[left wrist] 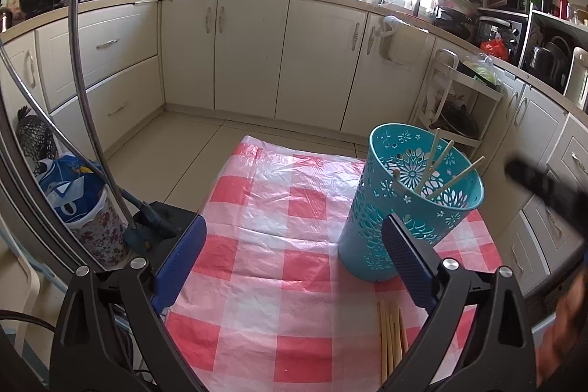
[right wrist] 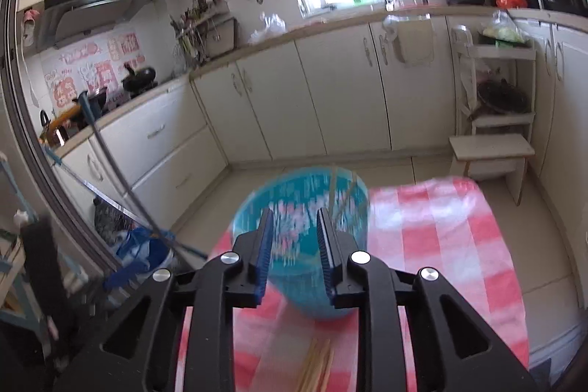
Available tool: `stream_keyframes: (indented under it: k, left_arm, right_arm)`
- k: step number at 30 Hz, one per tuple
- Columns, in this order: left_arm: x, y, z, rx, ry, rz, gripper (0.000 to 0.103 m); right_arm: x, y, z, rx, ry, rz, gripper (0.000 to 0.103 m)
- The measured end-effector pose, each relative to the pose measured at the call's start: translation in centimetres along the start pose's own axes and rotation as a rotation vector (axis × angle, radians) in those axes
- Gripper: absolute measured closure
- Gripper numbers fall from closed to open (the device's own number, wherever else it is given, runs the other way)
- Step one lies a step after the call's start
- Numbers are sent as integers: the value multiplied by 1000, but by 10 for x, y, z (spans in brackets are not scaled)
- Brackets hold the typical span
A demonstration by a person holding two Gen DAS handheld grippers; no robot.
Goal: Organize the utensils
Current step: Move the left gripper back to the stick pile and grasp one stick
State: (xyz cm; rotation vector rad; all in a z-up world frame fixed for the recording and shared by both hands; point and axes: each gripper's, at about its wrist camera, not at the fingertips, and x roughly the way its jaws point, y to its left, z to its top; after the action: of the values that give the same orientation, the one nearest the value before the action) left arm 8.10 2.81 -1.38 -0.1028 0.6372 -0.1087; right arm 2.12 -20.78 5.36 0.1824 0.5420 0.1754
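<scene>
A teal perforated utensil holder (left wrist: pixel 371 237) stands upright on the red-and-white checked cloth (left wrist: pixel 264 245), with three pale chopsticks (left wrist: pixel 441 168) leaning inside it. More chopsticks (left wrist: pixel 391 340) lie in a bundle on the cloth near the front edge. My left gripper (left wrist: pixel 294 226) is open wide and empty, its right finger just in front of the holder's side. In the right wrist view my right gripper (right wrist: pixel 294 214) hovers above the blurred holder (right wrist: pixel 301 285), jaws a narrow gap apart with nothing between them. The loose chopsticks (right wrist: pixel 316 370) lie below it.
Two long metal mop handles (left wrist: pixel 82 90) lean at the left over a floral bin with a blue bag (left wrist: pixel 73 197). A white tiered rack (left wrist: pixel 459 105) and a low stool (right wrist: pixel 492 153) stand by the cabinets at the right. A blurred dark shape (left wrist: pixel 544 186) crosses the right edge.
</scene>
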Motion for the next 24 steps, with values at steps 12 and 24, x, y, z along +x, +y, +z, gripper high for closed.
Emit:
stream_keyframes:
  k: [12, 24]
  left_arm:
    - [17, -19, -22, 92, 83, 4, 9]
    - [40, -32, -51, 153, 204, -20, 9]
  right_arm:
    - [37, -12, -123, -69, 377, -79, 82]
    - [59, -11, -146, -140, 433, -165, 94]
